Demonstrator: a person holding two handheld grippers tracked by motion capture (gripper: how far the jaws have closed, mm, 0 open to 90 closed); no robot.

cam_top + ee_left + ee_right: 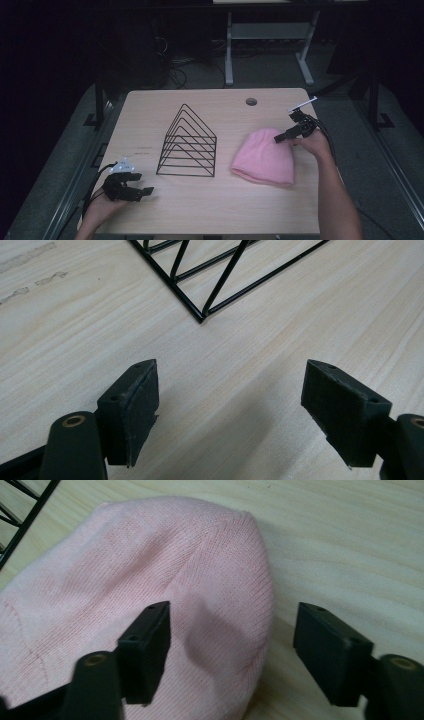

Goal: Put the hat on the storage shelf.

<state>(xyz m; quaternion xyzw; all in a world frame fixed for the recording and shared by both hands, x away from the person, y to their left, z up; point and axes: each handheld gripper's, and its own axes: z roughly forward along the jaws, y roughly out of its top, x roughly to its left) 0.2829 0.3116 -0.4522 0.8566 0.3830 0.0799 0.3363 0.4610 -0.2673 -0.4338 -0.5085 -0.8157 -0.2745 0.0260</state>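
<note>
On the wooden table [210, 210]: 1 black wire rack [188, 144] near the middle, 1 pink knit hat [265, 157] lying flat just to its right.

Left gripper [141, 192], held in a hand [100, 210] at the near left corner of the table, just in front of and to the left of the rack. Jaws wide apart, nothing between them, only bare tabletop [240, 390]. In the left gripper view [230, 390], a corner of the rack [202, 315] ahead of the jaws, apart from both pads [142, 400]. No contact with anything visible.

Right gripper [281, 138], held in the other hand [315, 144] at the far right edge of the hat, pointing left toward it. Jaws wide apart here too, nothing clamped. In the right gripper view [232, 645], 1 jaw over the pink knit [150, 590], the other over bare wood [350, 555], the hat's rounded edge lying in the gap between them. A soft fold in the fabric just ahead of the jaw over the hat. Cannot tell whether that jaw touches the cloth or hangs just above it. A few wires of the rack [22, 515] at the upper left corner of that view.
</note>
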